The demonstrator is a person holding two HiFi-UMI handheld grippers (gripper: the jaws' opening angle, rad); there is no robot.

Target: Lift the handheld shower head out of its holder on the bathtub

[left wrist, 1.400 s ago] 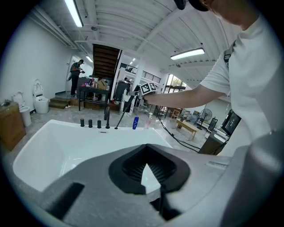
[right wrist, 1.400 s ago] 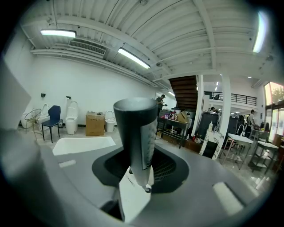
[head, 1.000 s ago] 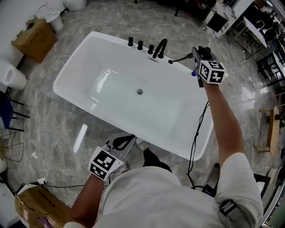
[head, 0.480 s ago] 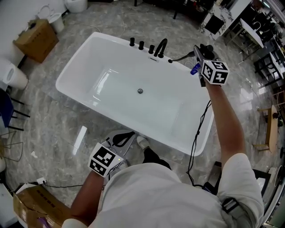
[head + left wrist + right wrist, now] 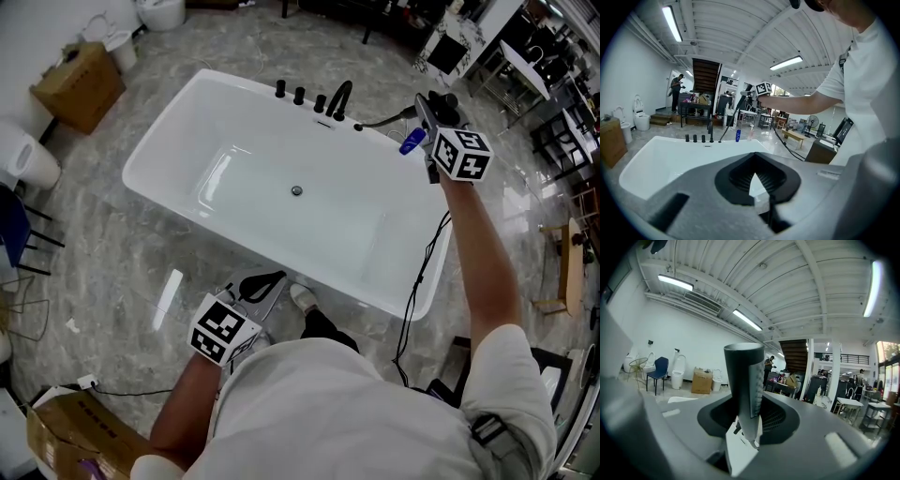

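Nearest your body, you are holding the left gripper low over the floor, just short of the bathtub. Its jaws are meeting at the tips with nothing between them, so it is playing no part. Across the tub, you are reaching the right gripper over the far right corner. Its jaws are clamping, partway closed, on the handle of the shower head, which is standing upright between the pads. The head is hanging in the air beside the taps, with its hose running down to the tub deck. I am therefore judging the lift as done or all but done. The holder itself is too small to make out, so at most you are left with clearing it fully. As for writing, nothing is showing that can be read: the marker cube is displaying only black-and-white squares, and the cardboard box beyond the tub is bearing no legible print
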